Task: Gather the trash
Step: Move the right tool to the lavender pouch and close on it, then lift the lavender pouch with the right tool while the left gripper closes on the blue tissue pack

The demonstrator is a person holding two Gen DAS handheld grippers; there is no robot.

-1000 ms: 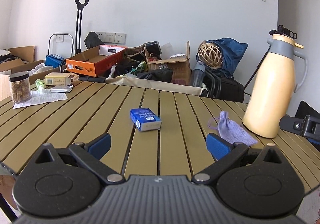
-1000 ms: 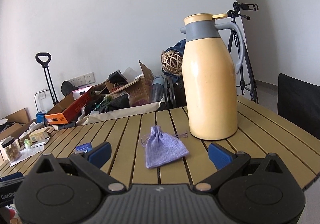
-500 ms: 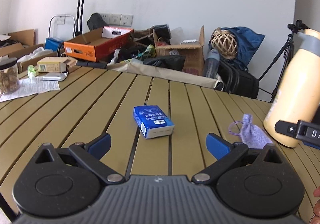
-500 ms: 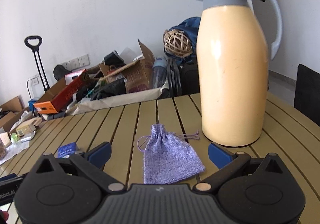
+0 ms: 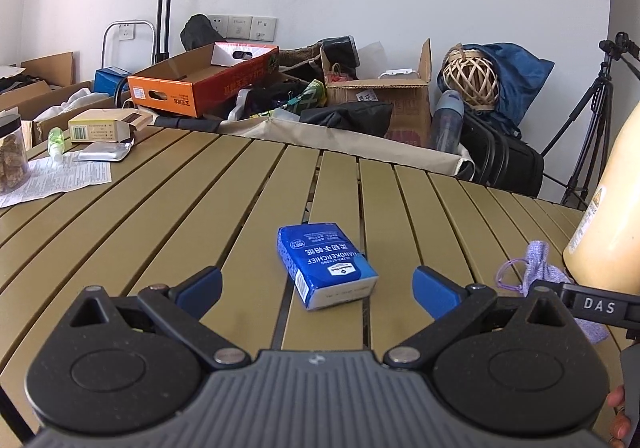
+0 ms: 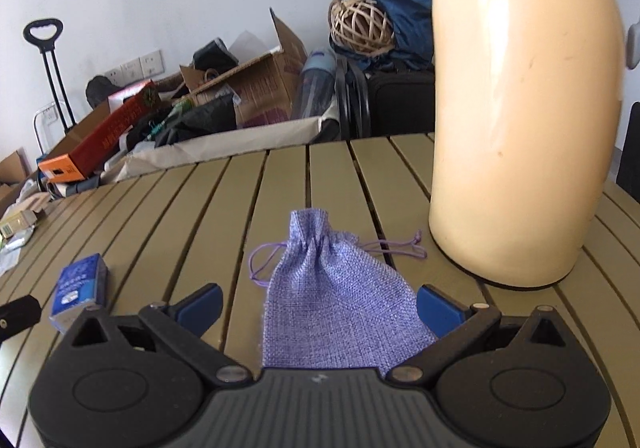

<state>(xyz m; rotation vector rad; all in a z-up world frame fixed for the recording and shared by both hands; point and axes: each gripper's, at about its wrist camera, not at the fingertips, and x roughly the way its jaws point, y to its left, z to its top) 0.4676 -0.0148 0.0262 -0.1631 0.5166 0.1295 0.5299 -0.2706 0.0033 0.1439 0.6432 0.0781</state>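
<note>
A blue handkerchief pack [image 5: 326, 264] lies on the slatted table [image 5: 160, 207], just ahead of my open left gripper [image 5: 318, 290], between its blue fingertips [image 5: 200, 286] but not touched. The pack shows again at the left of the right wrist view [image 6: 80, 288]. A purple drawstring pouch [image 6: 336, 300] lies flat between the wide-open fingers of my right gripper [image 6: 320, 304], its lower end under the gripper body. In the left wrist view the pouch [image 5: 538, 262] peeks out at the right, partly hidden by the right gripper's body.
A tall cream thermos [image 6: 516, 107] stands close right of the pouch. At the table's far left sit a jar [image 5: 12, 151], a printed sheet [image 5: 56, 175], a small box [image 5: 104, 125] and a foil packet [image 5: 104, 153]. Boxes, bags and a tripod [image 5: 592, 107] crowd the floor behind.
Both grippers have moved forward and lower. The blue pack now sits between the left fingertips, and the pouch has slid in between the right fingers. Both stay open.
</note>
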